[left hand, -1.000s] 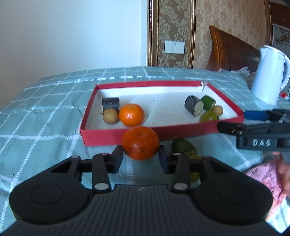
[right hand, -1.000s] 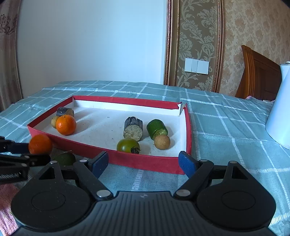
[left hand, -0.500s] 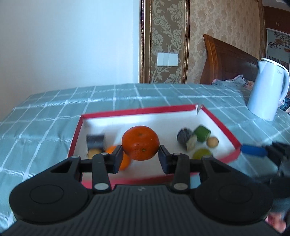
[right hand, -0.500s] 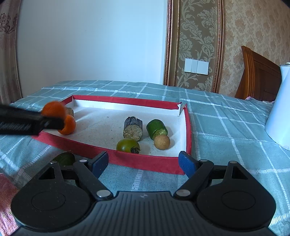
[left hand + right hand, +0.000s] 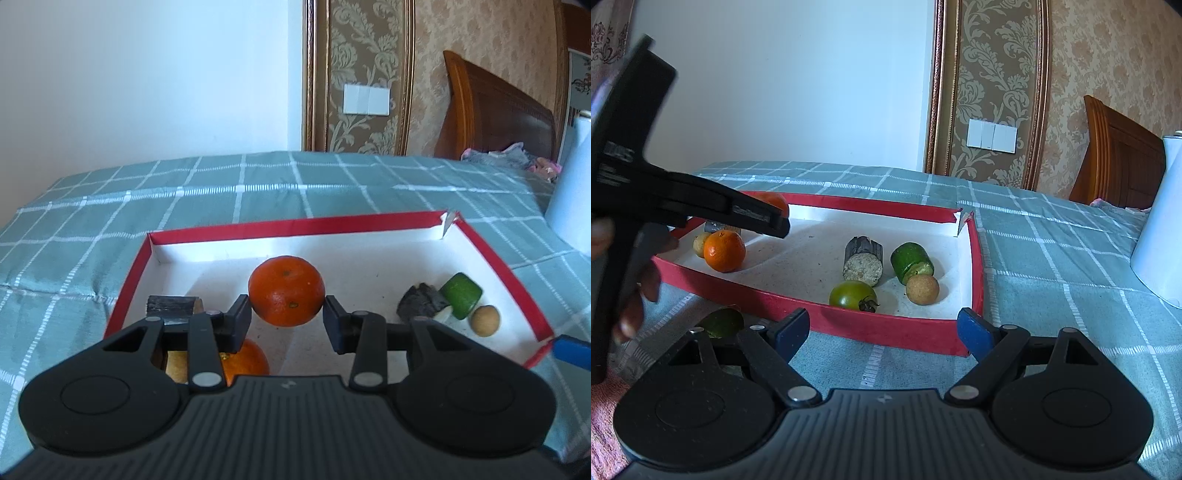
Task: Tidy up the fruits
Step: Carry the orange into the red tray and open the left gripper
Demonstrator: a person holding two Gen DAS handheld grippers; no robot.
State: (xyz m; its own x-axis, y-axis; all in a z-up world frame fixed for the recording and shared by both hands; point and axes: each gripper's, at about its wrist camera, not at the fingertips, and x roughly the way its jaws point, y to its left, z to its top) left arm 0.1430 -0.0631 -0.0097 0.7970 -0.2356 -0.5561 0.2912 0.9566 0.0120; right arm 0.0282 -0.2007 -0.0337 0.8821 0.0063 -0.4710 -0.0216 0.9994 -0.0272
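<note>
My left gripper (image 5: 287,320) is shut on an orange mandarin (image 5: 286,291) and holds it above the red box (image 5: 303,224) with a white floor. A second mandarin (image 5: 245,362) lies in the box below it, beside a dark sugarcane piece (image 5: 171,305). In the right wrist view the left gripper (image 5: 775,221) reaches over the box's left end. My right gripper (image 5: 884,330) is open and empty, in front of the box's near wall (image 5: 886,326). A green tomato (image 5: 853,294), a cucumber piece (image 5: 911,257), a longan (image 5: 922,289) and another sugarcane piece (image 5: 863,260) lie in the box.
A green fruit (image 5: 721,322) lies on the checked teal cloth (image 5: 1052,266) outside the box, near my right gripper's left finger. A white kettle (image 5: 1161,221) stands at the right. A wooden chair (image 5: 1119,162) is behind the table.
My left gripper has lifted the mandarin from the cloth in front of the box and carried it forward over the box's left half. The right gripper has stayed still and open.
</note>
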